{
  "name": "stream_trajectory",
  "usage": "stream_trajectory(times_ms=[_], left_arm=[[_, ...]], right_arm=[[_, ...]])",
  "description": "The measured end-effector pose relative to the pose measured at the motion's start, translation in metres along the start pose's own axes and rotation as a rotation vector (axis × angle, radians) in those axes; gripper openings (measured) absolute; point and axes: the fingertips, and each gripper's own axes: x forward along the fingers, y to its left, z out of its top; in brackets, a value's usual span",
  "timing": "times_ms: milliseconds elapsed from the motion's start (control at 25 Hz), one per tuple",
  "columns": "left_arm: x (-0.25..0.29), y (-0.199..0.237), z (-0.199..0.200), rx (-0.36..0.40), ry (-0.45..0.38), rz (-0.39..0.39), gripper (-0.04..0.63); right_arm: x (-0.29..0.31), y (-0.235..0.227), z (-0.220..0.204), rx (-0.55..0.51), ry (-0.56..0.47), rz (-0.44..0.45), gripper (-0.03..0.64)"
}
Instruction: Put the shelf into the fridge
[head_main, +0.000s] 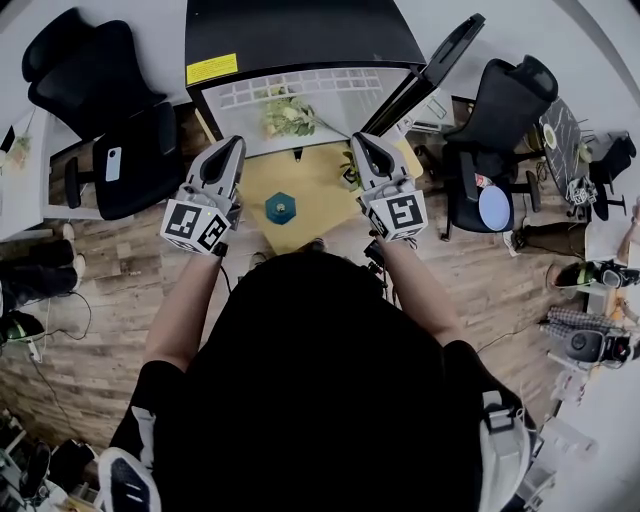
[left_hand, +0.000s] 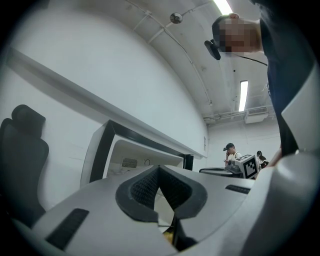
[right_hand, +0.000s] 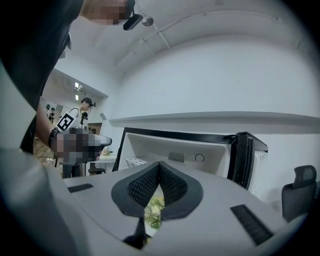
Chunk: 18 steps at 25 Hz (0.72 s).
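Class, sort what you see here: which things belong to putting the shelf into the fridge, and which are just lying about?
Job in hand: fridge, white wire shelf, left claw and right claw, both shut and empty.

Lying about: flowers, teal object, yellow table, black office chair.

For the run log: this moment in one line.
left gripper: shut, empty | right gripper: shut, empty | shelf: in fridge | door: open

Fridge (head_main: 300, 30): black cabinet, white interior, upright at far centre, yellow label (head_main: 212, 68) on the near-left of its top, door (head_main: 440, 65) swung open to the right. Shelf (head_main: 300, 92): white wire grid, lying flat inside the open cavity, spanning its width
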Motion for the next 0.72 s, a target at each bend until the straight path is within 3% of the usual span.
stream_trajectory(times_ms=[720], left_arm=[[-0.0007,0.0034,0.0016,0.0,-0.006,0.009,0.017]], right_arm=[[0.001,-0.0067,0.0002,0.013,-0.021,-0.012,0.015]])
